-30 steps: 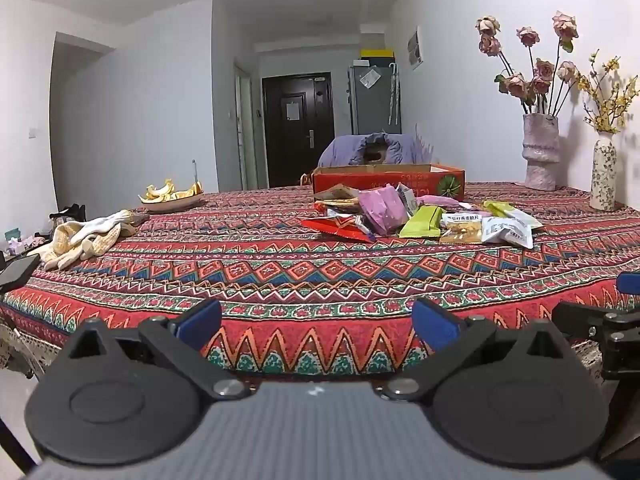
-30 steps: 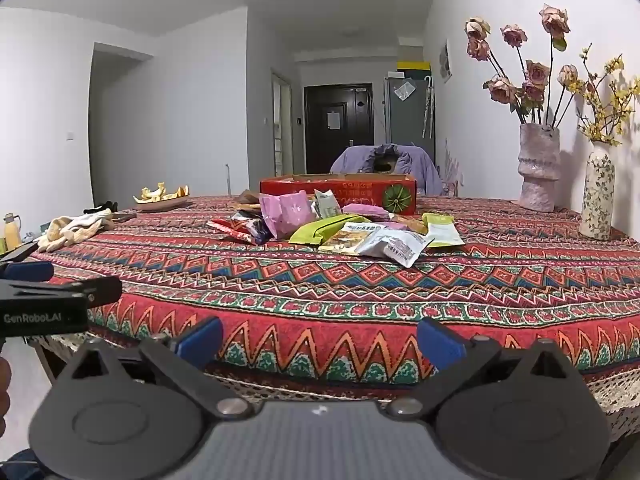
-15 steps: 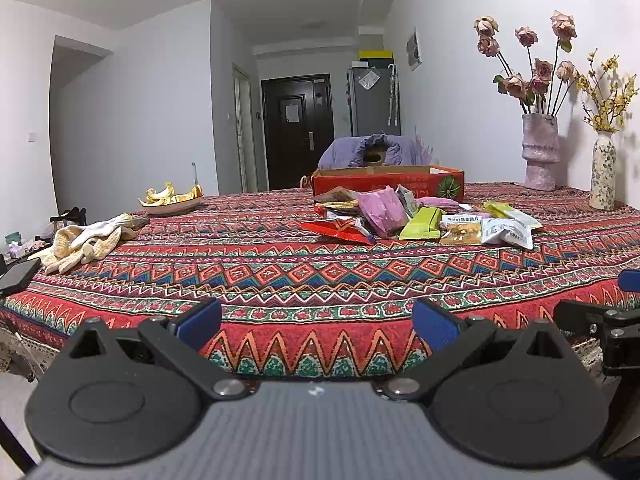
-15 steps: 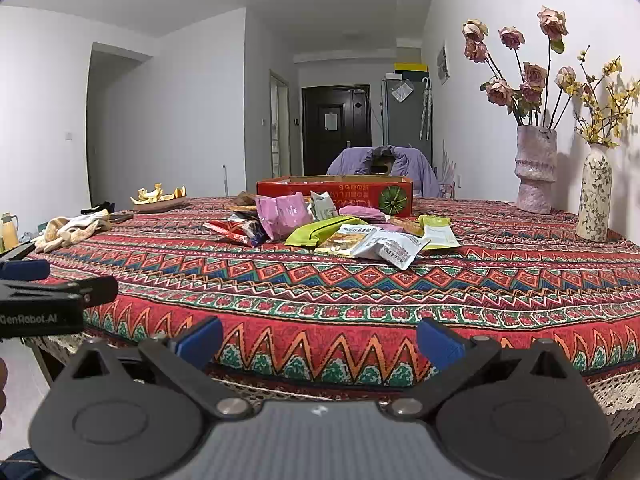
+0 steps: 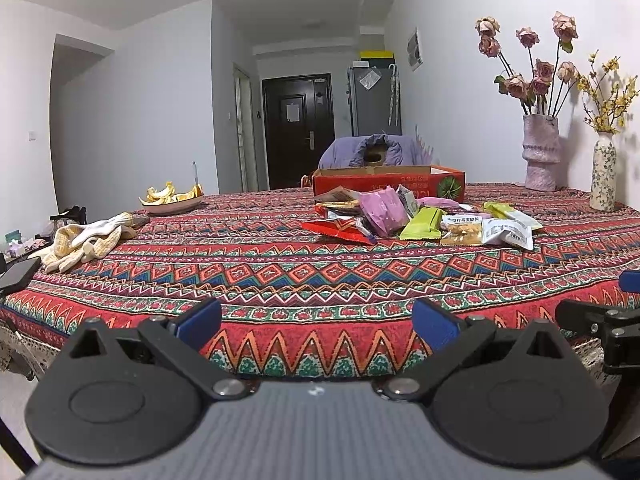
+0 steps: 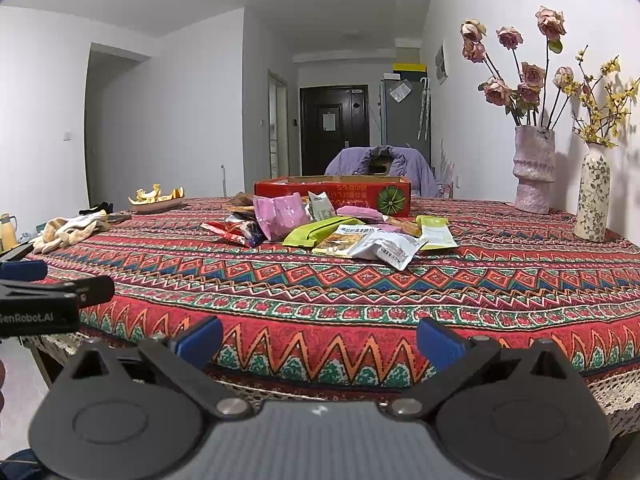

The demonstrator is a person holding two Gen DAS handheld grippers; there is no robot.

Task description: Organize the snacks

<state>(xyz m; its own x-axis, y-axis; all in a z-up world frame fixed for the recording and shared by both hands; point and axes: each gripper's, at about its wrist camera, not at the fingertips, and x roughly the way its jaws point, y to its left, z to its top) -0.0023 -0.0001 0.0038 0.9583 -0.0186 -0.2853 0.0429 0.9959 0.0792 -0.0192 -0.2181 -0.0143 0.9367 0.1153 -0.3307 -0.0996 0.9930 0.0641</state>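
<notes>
Red box (image 6: 332,194) behind snack packets (image 6: 340,228), both grippers' jaws apart, empty

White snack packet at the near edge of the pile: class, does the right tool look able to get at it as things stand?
Probably yes. The white snack packet lies at the pile's front, with only bare tablecloth between it and the open right tool, which must first travel forward.
</notes>
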